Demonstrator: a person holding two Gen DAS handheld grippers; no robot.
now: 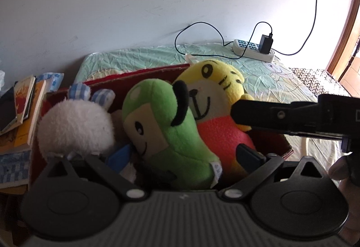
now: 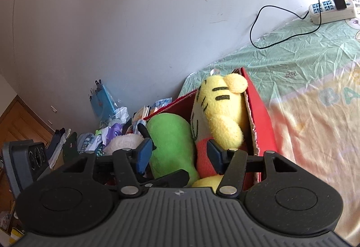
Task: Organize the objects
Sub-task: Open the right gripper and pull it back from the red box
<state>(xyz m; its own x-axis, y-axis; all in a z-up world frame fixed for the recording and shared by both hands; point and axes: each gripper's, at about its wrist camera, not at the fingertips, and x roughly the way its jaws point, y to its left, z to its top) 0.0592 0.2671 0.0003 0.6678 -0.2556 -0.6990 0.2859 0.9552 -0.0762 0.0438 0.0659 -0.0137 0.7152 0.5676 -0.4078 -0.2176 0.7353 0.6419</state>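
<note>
Landmark: the red box (image 1: 139, 74) is sitting on the green sheet (image 1: 258, 71), its back rim toward the wall; all places below are given from it.
Books (image 1: 24, 109): they are leaning just outside the box's left wall, untouched.
White plush (image 1: 75, 126): it is lying inside the box at the left end, blue-checked ears toward the back rim.
Left gripper (image 1: 182, 154): its jaws are standing spread wide over the near side of the box, one pad by the white plush and the other by the tiger's red belly; the green toy is sitting between them, but no pad is pressing on it.
Green plush (image 1: 166, 125): it is resting in the middle of the box, tilted, touching both neighbours.
Yellow tiger plush (image 1: 213, 91): it is leaning at the box's right end, head above the rim.
Right gripper (image 2: 177, 154): it is hanging over the box's near right corner, jaws parted and pinching nothing; the green toy and tiger are bulging between the pads.
Power strip (image 1: 254, 50): it is lying well behind the box, by the wall.
Step in hand: releasing, I judge; all three toys are sitting in the box.
Next move: probably lifting both grippers clear without snagging fur, then looking for anything left loose.
</note>
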